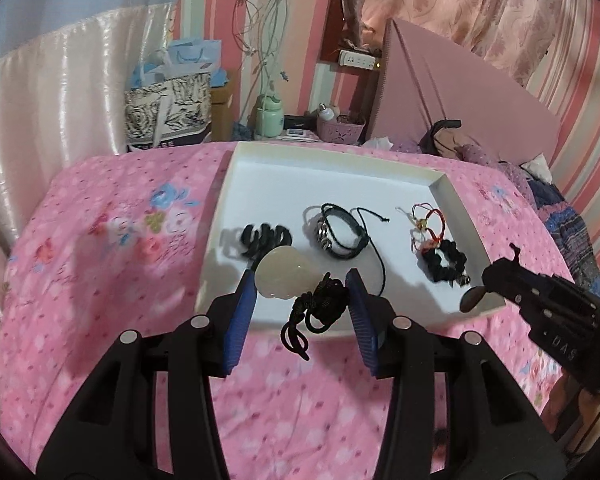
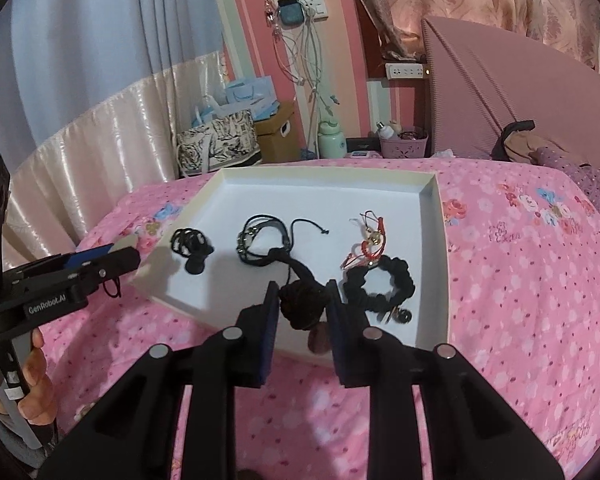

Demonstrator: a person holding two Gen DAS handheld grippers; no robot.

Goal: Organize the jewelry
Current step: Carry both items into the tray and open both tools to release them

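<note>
You are pinching the pale jade pendant (image 1: 281, 277) with its black knotted cord (image 1: 320, 305) in the left gripper (image 1: 302, 300), while the right gripper (image 2: 302, 308) is clamping a dark knotted cord (image 2: 302, 304) — both above the white tray's (image 2: 436, 240) near edge. Keep the hanging loops clear of the rim — lower gently into bare space.

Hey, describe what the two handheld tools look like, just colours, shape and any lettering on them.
Both are matte black plastic. The left tool has two forked arms with round silver studs and ribbed blue pads. The right tool has the same build, with darker navy pads. Seen from the side, the left one's body carries white "GenRobot.AI" lettering. No cables or sleeves are clearly visible.
</note>
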